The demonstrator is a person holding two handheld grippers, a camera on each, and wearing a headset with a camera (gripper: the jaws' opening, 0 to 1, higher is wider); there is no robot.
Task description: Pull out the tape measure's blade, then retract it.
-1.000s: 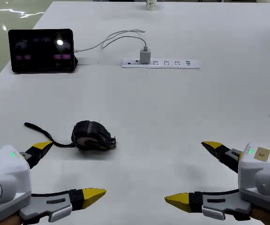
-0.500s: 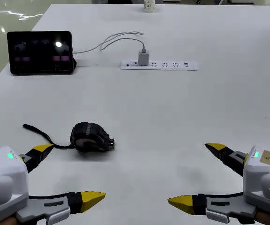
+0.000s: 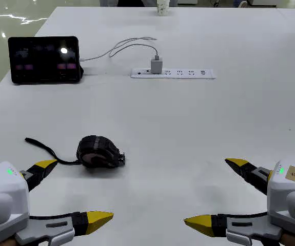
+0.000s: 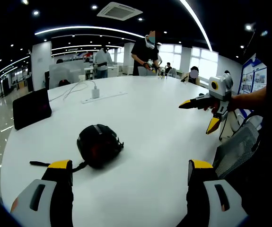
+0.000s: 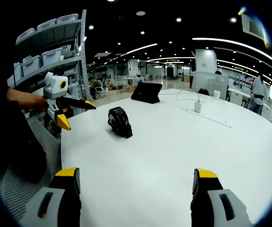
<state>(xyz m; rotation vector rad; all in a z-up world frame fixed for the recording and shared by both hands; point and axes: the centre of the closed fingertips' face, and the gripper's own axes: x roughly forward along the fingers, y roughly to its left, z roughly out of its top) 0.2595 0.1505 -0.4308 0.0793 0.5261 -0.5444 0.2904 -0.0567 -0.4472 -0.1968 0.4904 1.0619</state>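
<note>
A black tape measure lies on the white table, its black wrist strap trailing to the left. The same tape measure sits just ahead of my left gripper's jaws, and the tape measure lies farther off to the left in the right gripper view. My left gripper is open at the near left edge, close to the strap, holding nothing. My right gripper is open at the near right, well clear of the tape measure.
A dark tablet stands at the far left. A white power strip with a plugged charger and white cable lies behind the middle. A cup stands at the far edge. People stand beyond the table.
The head view has tilted slightly, shifting the scene. Both grippers have dropped a little lower in the picture; the tape measure has stayed put.
</note>
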